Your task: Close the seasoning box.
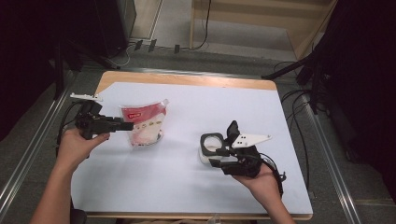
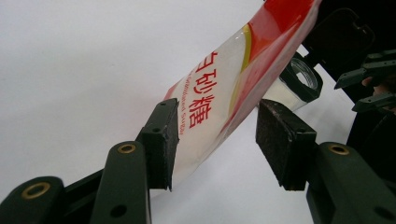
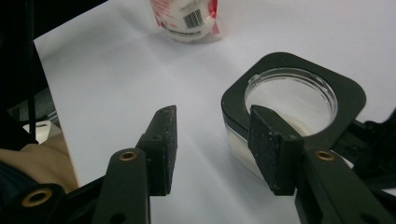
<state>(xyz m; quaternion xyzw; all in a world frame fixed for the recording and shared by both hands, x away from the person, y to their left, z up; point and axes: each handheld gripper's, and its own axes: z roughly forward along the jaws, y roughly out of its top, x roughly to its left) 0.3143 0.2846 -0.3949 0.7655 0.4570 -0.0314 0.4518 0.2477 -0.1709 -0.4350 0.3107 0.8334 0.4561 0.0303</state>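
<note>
Two claws are working over a white-covered table (image 1: 187, 186). At the left, the left claw (image 1: 128, 126) is standing half open around a glossy red-and-white sugar bag (image 1: 144, 123); one rough black pad is touching the film, the other is standing clear. The bag's top is running out of the left claw view. Near the middle, a clear jar (image 1: 211, 147) with a squarish black collar is sitting beside the right claw (image 1: 219, 156), whose half-open jaws are gripping nothing, one pad lying over the jar's rim. Bare sheet is lying between bag and jar.
</note>
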